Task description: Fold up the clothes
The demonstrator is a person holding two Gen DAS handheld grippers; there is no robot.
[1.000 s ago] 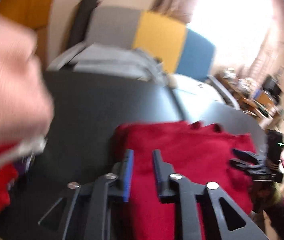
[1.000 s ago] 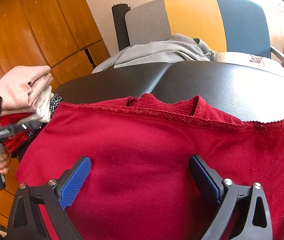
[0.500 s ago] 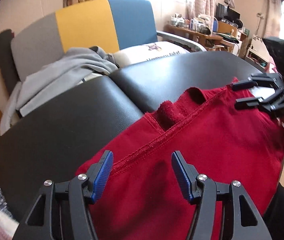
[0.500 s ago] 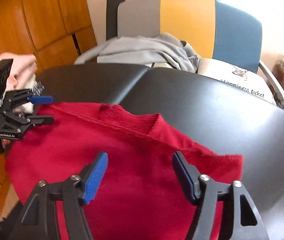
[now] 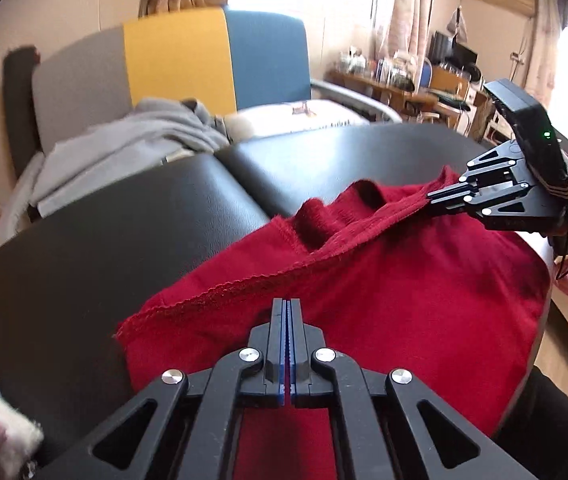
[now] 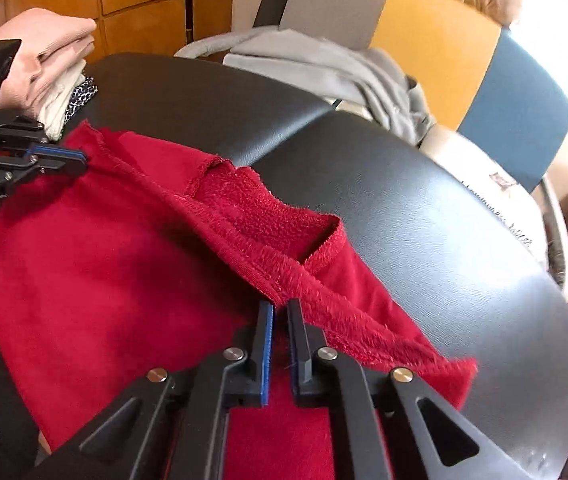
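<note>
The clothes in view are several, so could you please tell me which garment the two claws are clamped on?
The red garment spread on the black table; both claws pinch its hemmed edge. The grey garment lies on the chair, untouched.

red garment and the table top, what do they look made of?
Red garment: looks like fleece-type knit, matte, with a fuzzy nap inside its stitched hem. Table top: probably black faux leather or vinyl; fine grain, soft sheen, a seam between two panels.

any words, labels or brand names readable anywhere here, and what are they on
"GenRobot.AI", roughly, small white print on the left tool, seen from the right wrist camera.
Dark print along the white cushion on the chair: too blurred to read.
A small picture on that cushion: no legible text.
Nothing on the red garment.
</note>
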